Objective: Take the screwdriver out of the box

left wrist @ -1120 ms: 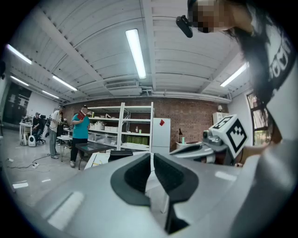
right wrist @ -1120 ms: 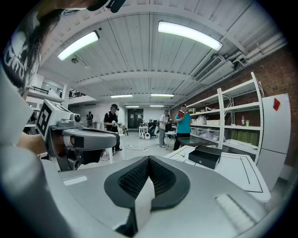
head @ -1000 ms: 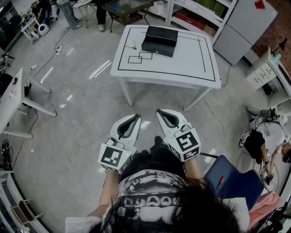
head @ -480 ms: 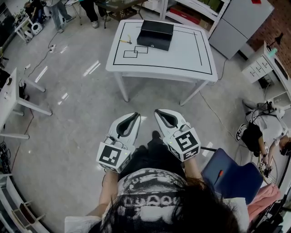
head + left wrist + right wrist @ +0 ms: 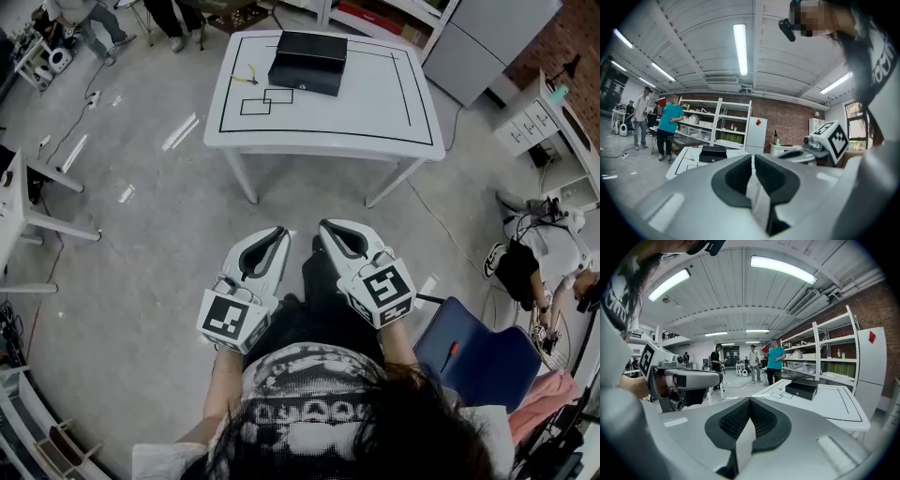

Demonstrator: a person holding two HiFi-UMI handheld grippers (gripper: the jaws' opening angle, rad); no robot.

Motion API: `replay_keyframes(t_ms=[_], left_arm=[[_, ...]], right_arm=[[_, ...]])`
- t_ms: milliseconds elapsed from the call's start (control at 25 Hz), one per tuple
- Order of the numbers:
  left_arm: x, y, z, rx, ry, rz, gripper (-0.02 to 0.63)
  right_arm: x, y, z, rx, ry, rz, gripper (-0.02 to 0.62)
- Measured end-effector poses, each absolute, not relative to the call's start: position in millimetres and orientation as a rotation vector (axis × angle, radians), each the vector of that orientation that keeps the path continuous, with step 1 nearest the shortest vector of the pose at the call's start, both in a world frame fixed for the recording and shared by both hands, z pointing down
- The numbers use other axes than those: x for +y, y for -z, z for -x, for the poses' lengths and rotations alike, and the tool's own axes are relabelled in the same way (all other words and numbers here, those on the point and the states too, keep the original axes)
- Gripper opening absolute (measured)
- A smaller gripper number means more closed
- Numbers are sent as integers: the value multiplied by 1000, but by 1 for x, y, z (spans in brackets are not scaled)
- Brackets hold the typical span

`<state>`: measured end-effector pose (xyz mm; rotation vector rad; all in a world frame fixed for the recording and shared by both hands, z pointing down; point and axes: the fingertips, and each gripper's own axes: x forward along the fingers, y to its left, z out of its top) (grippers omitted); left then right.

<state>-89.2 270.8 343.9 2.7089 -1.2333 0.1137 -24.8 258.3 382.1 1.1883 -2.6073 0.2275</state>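
A closed black box (image 5: 307, 62) stands on the far left part of a white table (image 5: 375, 112); no screwdriver shows. A small yellow-handled tool (image 5: 246, 79) lies just left of the box. My left gripper (image 5: 281, 232) and right gripper (image 5: 323, 228) hang side by side over the floor, well short of the table, both pointing toward it. Each is shut with nothing between its pads. The left gripper view shows its jaws (image 5: 753, 159) closed, with the box (image 5: 712, 153) far off. In the right gripper view the right gripper (image 5: 750, 401) is closed too, the box (image 5: 801, 388) beyond it.
Black lines and two small squares (image 5: 266, 100) mark the tabletop. People (image 5: 178, 17) stand beyond the table. A blue chair (image 5: 469, 361) is close at my right, and a person sits on the floor (image 5: 534, 267) further right. A white desk (image 5: 28, 216) stands at left.
The table and box have slid up and left in the head view. Both grippers have dipped slightly, staying shut and empty.
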Motion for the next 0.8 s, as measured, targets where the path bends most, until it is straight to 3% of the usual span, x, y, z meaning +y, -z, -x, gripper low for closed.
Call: replay_keyframes(t_ms=[800], left_arm=[[41, -339, 19, -1344, -161, -2646, 0]], right_arm=[[25, -391, -49, -2646, -276, -1048, -2]])
